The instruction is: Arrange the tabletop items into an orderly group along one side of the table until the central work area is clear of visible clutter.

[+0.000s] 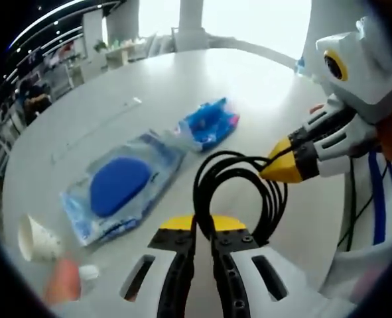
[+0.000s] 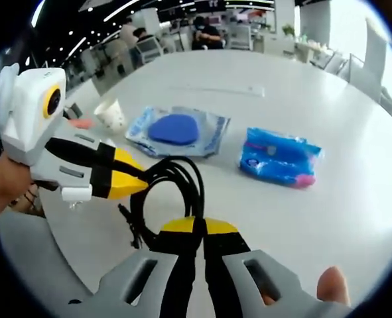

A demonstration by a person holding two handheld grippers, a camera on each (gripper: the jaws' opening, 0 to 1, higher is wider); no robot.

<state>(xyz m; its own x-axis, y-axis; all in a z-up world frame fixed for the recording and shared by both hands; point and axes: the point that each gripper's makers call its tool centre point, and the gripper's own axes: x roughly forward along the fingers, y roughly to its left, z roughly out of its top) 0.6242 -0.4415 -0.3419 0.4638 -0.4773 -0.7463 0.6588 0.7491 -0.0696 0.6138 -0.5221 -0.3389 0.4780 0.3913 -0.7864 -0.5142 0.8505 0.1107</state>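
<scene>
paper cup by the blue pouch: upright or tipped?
Tipped. The paper cup lies on its side on the table, open mouth facing sideways, next to the clear pouch holding a blue pad.

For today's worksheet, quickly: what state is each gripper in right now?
Left gripper: shut on the black cable.
Right gripper: shut on the same black cable.

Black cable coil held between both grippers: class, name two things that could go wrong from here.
1. Both the left gripper and the right gripper are shut on the black cable; pulling them apart could stretch the coil or let its loops slip loose.
2. The paper cup lies close to the left gripper; swinging the cable that way might send it rolling.
</scene>
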